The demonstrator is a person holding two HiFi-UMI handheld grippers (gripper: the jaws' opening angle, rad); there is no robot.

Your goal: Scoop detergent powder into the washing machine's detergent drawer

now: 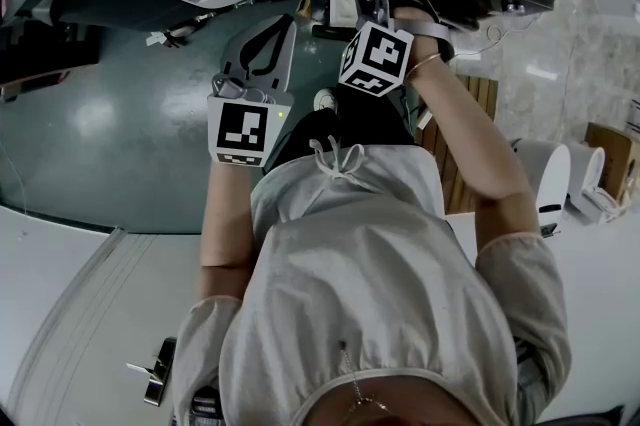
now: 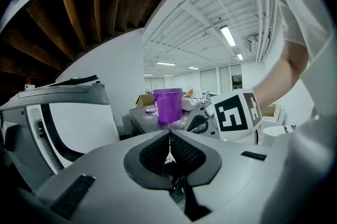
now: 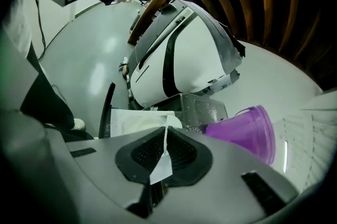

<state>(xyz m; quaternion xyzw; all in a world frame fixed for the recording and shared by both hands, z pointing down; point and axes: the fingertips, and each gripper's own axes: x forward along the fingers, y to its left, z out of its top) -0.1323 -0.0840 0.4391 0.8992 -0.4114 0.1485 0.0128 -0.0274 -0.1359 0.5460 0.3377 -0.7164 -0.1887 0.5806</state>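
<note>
Dim and cool-toned from head view; soft glare patch on grey floor (image 1: 95,119), deep shadow in top corners. Lit from overhead by ceiling strip lights (image 2: 228,35), nearest blown out. Heavy fisheye bending and black vignette in 2 gripper views. Blurred near lens: white strip (image 3: 159,162) pinched in right gripper (image 3: 165,133). Sharp farther off: purple cup (image 2: 168,104).

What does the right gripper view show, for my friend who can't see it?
The right gripper has its jaws shut on a thin white strip. Just past the jaws is a white tray with pale stuff in it. A purple cup is to the right, and a white washing machine is behind.
</note>
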